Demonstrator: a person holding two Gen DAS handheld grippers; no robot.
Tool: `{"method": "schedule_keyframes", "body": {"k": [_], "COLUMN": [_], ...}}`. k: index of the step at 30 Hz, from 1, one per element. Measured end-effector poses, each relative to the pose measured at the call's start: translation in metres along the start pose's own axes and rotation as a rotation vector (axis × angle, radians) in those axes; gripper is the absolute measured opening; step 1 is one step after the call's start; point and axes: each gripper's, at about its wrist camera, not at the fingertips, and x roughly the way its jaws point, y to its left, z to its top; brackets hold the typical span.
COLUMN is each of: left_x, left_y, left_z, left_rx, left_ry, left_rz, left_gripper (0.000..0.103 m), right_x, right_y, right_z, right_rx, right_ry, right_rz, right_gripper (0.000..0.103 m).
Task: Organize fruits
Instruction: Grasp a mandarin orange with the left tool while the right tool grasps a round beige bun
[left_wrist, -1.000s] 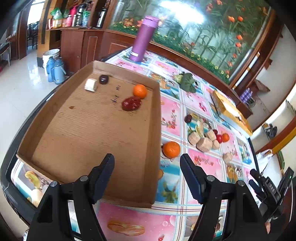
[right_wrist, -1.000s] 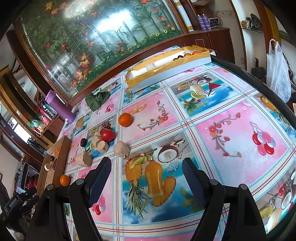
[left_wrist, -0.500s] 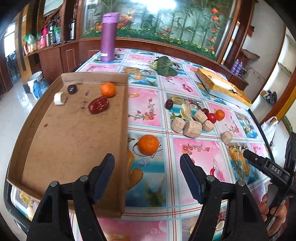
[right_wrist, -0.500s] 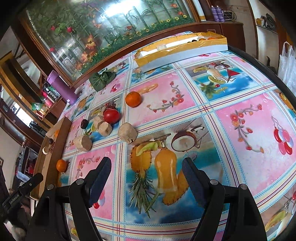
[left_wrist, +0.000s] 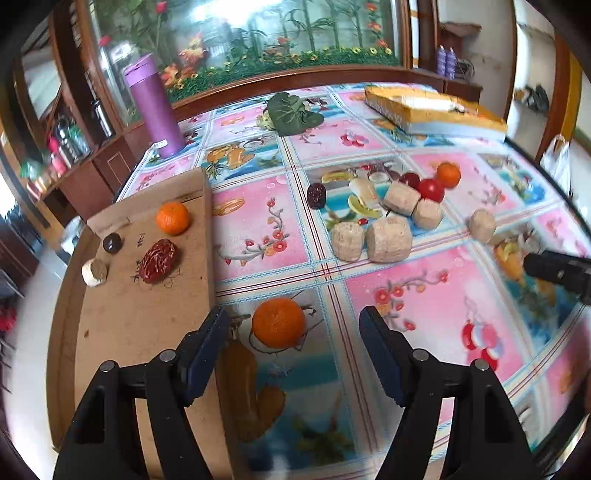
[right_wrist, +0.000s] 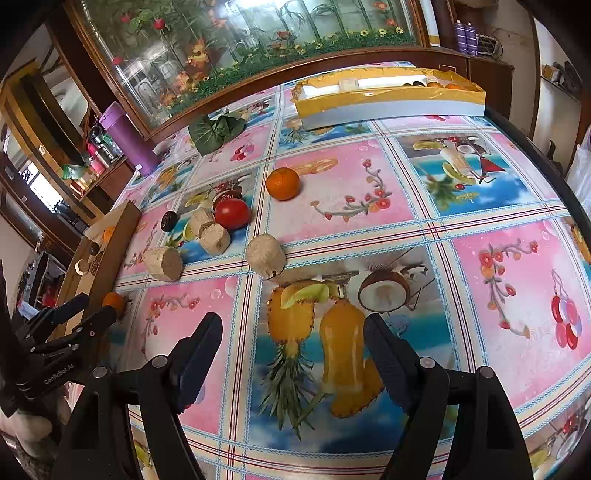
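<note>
My left gripper (left_wrist: 295, 332) is open, just above the table, with an orange (left_wrist: 279, 328) lying between its fingertips. The brown cardboard tray (left_wrist: 122, 332) to its left holds another orange (left_wrist: 173, 218), a red date (left_wrist: 159, 260), a dark round fruit (left_wrist: 112, 242) and a pale round piece (left_wrist: 94, 272). Further out lie a dark date (left_wrist: 317, 195), a red tomato (left_wrist: 432, 190), a third orange (left_wrist: 448, 174) and several tan cylinders (left_wrist: 388, 239). My right gripper (right_wrist: 293, 343) is open and empty above the tablecloth, nearest a tan cylinder (right_wrist: 266, 256).
A purple flask (left_wrist: 153, 107) stands at the back left. A green leafy bundle (left_wrist: 293, 112) and a long yellow box (left_wrist: 432, 109) lie at the back. The left gripper shows in the right wrist view (right_wrist: 79, 314) beside the tray (right_wrist: 110, 243).
My left gripper has swung right, off the tray, and closed in on the loose orange, which now sits between its fingers. My right gripper has moved forward toward the fruit cluster.
</note>
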Motion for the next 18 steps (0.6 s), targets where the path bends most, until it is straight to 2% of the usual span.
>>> {"method": "schedule_keyframes", "body": {"k": [2,4,5,6,11,17,18], "left_x": [0.007,0.007,0.008,0.007,0.007,0.008,0.007], "left_y": [0.001,0.003,0.005,0.006,0.019,0.011,0.01], "left_z": [-0.002,-0.003,-0.004,-0.004,-0.004,-0.006,-0.007], "left_rx": [0.02,0.035,0.035,0.032,-0.039,0.011,0.024], "left_ry": [0.025,0.021,0.03,0.024,0.025,0.014,0.01], "left_rz": [-0.025,-0.041,-0.041,-0.03,-0.092,-0.067,-0.064], "left_gripper": [0.071,0.056,0.044,0.039,0.039,0.039,0.034], "right_x": [0.0,-0.001,-0.001,-0.001,0.013,0.026,0.028], "right_y": [0.003,0.01,0.014,0.018,0.032,0.041,0.041], "right_z": [0.001,0.003,0.004,0.005,0.008,0.01,0.012], "right_rx": [-0.016,-0.048,-0.068,-0.087,-0.137,-0.192,-0.199], "right_ry": [0.005,0.002,0.003,0.004,0.031,0.042,0.042], "right_rz": [-0.006,-0.015,-0.02,-0.024,-0.037,-0.079,-0.091], "right_gripper": [0.083,0.083,0.083,0.083,0.083,0.083,0.083]}}
